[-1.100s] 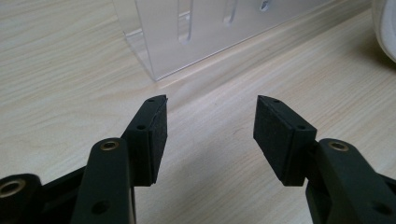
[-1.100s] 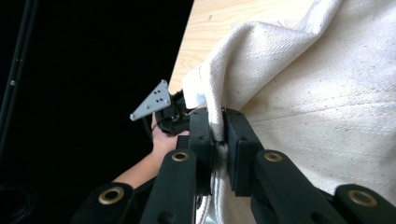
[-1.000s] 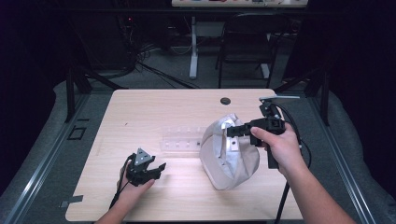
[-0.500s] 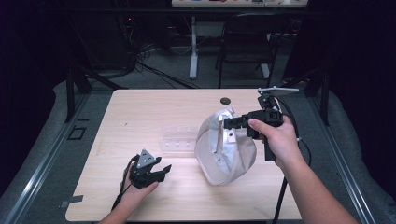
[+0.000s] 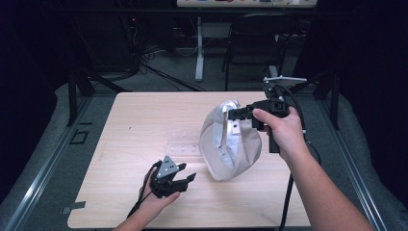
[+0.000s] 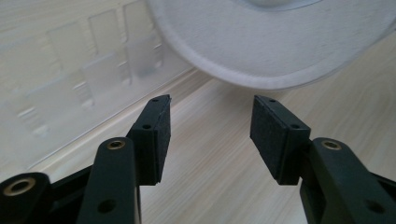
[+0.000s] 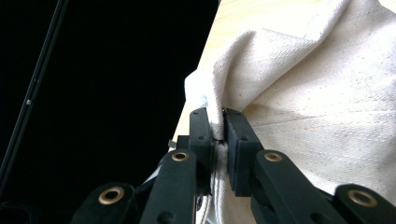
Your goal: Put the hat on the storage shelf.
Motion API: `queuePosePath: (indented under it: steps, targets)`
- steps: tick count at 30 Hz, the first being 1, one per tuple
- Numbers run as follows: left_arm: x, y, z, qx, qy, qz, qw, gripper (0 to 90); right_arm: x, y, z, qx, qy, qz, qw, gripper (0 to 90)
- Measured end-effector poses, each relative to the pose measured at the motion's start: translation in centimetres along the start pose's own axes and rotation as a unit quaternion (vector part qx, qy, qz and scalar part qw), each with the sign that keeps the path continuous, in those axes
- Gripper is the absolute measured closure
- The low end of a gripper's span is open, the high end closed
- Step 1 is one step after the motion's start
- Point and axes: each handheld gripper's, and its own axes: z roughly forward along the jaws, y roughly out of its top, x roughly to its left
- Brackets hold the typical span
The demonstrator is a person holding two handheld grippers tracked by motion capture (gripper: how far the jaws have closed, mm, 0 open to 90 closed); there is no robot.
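A white cloth cap (image 5: 231, 147) hangs above the table, its brim down near the wood and its inside band facing left. My right gripper (image 5: 232, 114) is shut on the cap's upper back edge; in the right gripper view the cap (image 7: 299, 93) is pinched between the jaws of the right gripper (image 7: 218, 135). My left gripper (image 5: 186, 179) rests low at the table's front left, open, with nothing between its jaws. In the left gripper view the left gripper (image 6: 210, 126) points at the cap's brim (image 6: 261, 51), a short way off.
A clear plastic tray (image 5: 184, 148) lies flat on the wooden table (image 5: 144, 120) left of the cap, also seen as the clear tray (image 6: 70, 84). A dark round mark sits near the table's far edge. Black stands and a chair stand beyond the table.
My right gripper has lifted the cap higher and pulled it up off the table. My left gripper has slid a little toward the front edge.
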Motion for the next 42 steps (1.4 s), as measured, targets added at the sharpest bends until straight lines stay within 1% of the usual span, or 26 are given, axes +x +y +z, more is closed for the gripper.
queuePosePath:
  steps: [1, 2, 3, 4, 6, 7, 8, 11, 12, 14, 15, 17, 18, 19, 22, 23, 25, 26, 28, 30, 34, 37, 40, 41, 42]
  targets:
    - [-0.4, 0.4, 0.1, 0.002, -0.003, 0.007, 1.0000, 46.7, 0.1, 0.1, 0.0, 0.000, -0.001, 0.000, 1.0000, 82.5]
    - [-0.7, 0.6, 0.2, 0.001, -0.001, 0.012, 0.9999, 44.4, 0.2, 0.3, 0.1, 0.000, -0.001, -0.001, 1.0000, 82.5]
    - [-1.1, 0.8, 0.3, 0.001, 0.002, 0.018, 0.9998, 44.4, 0.3, 0.4, 0.2, -0.002, -0.001, 0.000, 1.0000, 82.5]
    - [-1.4, 1.1, 0.6, 0.000, -0.001, 0.024, 0.9997, 43.2, 0.4, 0.5, 0.3, -0.001, -0.003, -0.001, 1.0000, 82.5]
    - [-2.1, 1.6, 1.0, 0.006, -0.005, 0.030, 0.9995, 37.5, 0.7, 0.7, 0.5, -0.006, -0.005, -0.001, 1.0000, 82.5]
    - [-2.5, 1.8, 1.3, 0.005, -0.008, 0.034, 0.9994, 35.4, 0.8, 0.8, 0.6, -0.003, -0.006, -0.004, 1.0000, 82.5]
    - [-3.0, 2.1, 1.5, 0.006, -0.011, 0.040, 0.9991, 33.0, 0.9, 1.0, 0.7, -0.007, -0.006, -0.002, 1.0000, 82.5]
    - [-4.1, 2.7, 2.0, 0.002, -0.013, 0.058, 0.9982, 29.6, 1.1, 1.4, 0.9, -0.008, -0.006, -0.002, 1.0000, 82.5]
    - [-4.4, 2.9, 2.3, 0.005, -0.013, 0.064, 0.9979, 29.5, 1.1, 1.5, 1.1, -0.008, -0.006, -0.002, 0.9999, 82.5]
    - [-5.1, 3.3, 2.7, 0.004, -0.009, 0.073, 0.9973, 28.8, 1.2, 1.7, 1.3, -0.009, -0.006, 0.000, 0.9999, 82.5]
    - [-5.3, 3.5, 3.0, 0.006, -0.003, 0.077, 0.9970, 28.8, 1.2, 1.8, 1.4, -0.010, -0.005, 0.001, 0.9999, 82.5]
    - [-5.7, 3.8, 3.6, 0.011, 0.010, 0.080, 0.9967, 29.2, 1.3, 1.8, 1.6, -0.012, -0.003, 0.002, 0.9999, 82.5]
    - [-5.8, 3.9, 4.0, 0.014, 0.023, 0.081, 0.9964, 30.6, 1.3, 1.8, 1.7, -0.010, -0.002, 0.001, 0.9999, 82.5]
    - [-5.9, 4.0, 4.2, 0.017, 0.032, 0.083, 0.9959, 34.3, 1.3, 1.7, 1.8, -0.009, -0.002, 0.000, 1.0000, 82.5]
    - [-5.9, 4.3, 4.6, 0.023, 0.052, 0.087, 0.9946, 49.0, 1.3, 1.7, 1.9, -0.008, -0.003, 0.002, 1.0000, 82.5]
    - [-5.8, 4.4, 4.7, 0.025, 0.054, 0.085, 0.9946, 53.8, 1.3, 1.7, 1.9, -0.008, -0.004, 0.002, 1.0000, 82.5]
    - [-5.7, 4.4, 4.6, 0.025, 0.067, 0.090, 0.9934, 62.0, 1.3, 1.7, 1.8, -0.010, -0.003, 0.004, 0.9999, 82.5]
    - [-5.5, 4.5, 4.5, 0.026, 0.069, 0.093, 0.9930, 65.6, 1.3, 1.7, 1.7, -0.011, -0.003, 0.004, 0.9999, 82.5]
    - [-5.1, 4.5, 4.2, 0.025, 0.068, 0.091, 0.9933, 69.6, 1.3, 1.7, 1.5, -0.012, -0.004, 0.002, 0.9999, 82.4]
    - [-4.8, 4.6, 3.9, 0.022, 0.073, 0.093, 0.9927, 75.2, 1.3, 1.7, 1.4, -0.014, -0.004, 0.002, 0.9999, 82.4]
    - [-4.6, 4.8, 3.3, 0.013, 0.082, 0.110, 0.9904, 81.5, 1.4, 1.6, 1.5, -0.013, -0.003, 0.000, 0.9999, 82.4]
    - [-4.2, 5.1, 3.1, 0.012, 0.077, 0.117, 0.9901, 84.0, 1.6, 1.5, 1.8, -0.013, -0.002, -0.002, 0.9999, 82.4]
    - [-3.1, 5.6, 3.0, 0.011, 0.066, 0.102, 0.9925, 84.7, 1.8, 1.5, 2.2, -0.012, -0.001, -0.007, 0.9999, 82.4]
    - [-2.6, 5.8, 3.0, 0.008, 0.062, 0.089, 0.9941, 84.7, 1.8, 1.5, 2.3, -0.008, -0.004, -0.008, 0.9999, 82.4]
    - [-1.8, 6.0, 2.9, 0.006, 0.054, 0.074, 0.9958, 84.7, 1.8, 1.5, 2.5, -0.007, -0.005, -0.010, 0.9999, 82.4]
